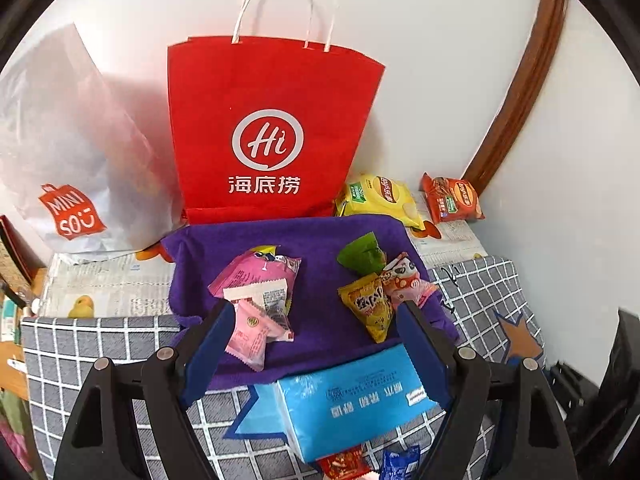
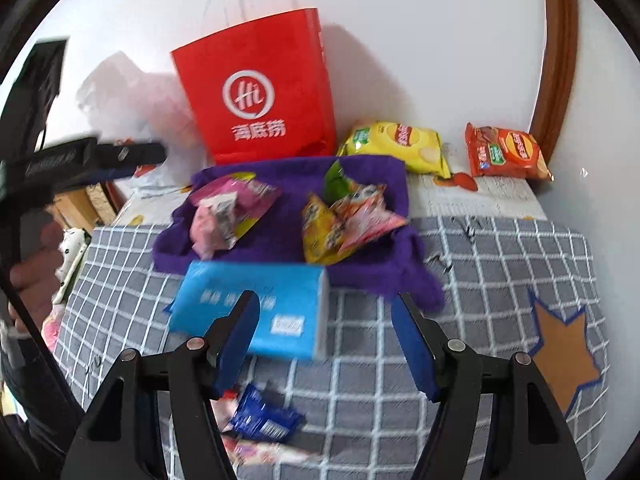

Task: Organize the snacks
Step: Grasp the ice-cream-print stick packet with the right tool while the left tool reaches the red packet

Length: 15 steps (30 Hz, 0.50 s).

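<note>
Snacks: two small heaps lie on the purple cloth, ahead of both grippers; pink packets toward the left, yellow, green and red-white packets toward the right.
Left gripper: jaws stand apart with nothing between the pads; it hangs above the near edge of the cloth.
Right gripper: jaws apart and empty, over the checked cover.
Blue tissue pack: just ahead of the right gripper's left finger, touching the cloth's near edge.
Loose packets: a blue packet below the right gripper; more wrappers beside it, blurred.
Further out: red paper bag upright behind the cloth; yellow crisp bag and orange crisp bag to its right, near the wall.
Far left: white shopping bag beside the red one.
</note>
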### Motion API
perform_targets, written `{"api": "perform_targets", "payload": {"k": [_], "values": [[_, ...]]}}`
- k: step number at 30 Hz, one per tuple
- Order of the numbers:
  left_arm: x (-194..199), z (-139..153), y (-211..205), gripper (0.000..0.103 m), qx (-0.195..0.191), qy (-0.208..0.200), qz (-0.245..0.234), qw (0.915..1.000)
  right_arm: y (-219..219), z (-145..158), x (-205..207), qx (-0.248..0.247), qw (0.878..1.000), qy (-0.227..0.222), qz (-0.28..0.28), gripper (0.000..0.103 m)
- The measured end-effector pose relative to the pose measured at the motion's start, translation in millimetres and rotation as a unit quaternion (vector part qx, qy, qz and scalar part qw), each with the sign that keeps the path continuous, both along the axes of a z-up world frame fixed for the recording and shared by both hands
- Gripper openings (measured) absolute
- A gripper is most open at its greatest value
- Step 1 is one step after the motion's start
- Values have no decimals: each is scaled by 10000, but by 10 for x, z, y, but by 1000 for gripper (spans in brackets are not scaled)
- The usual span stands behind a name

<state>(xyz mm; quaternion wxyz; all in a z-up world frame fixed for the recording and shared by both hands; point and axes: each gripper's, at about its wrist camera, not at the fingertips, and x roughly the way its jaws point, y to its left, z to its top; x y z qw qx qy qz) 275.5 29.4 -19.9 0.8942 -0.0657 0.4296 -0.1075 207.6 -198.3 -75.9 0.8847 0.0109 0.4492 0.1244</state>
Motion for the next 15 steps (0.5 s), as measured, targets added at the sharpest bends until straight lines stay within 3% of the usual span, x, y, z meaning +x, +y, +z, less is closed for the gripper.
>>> {"api": "perform_targets", "payload": {"k": [9, 15], "values": [[-444, -58, 83, 82, 181, 59, 13, 9998, 274, -340, -516, 88, 9988, 237, 417, 56], [-685, -203, 176, 82, 129, 221, 83, 9996, 420, -692, -546, 306, 9931, 645, 932, 50]]}}
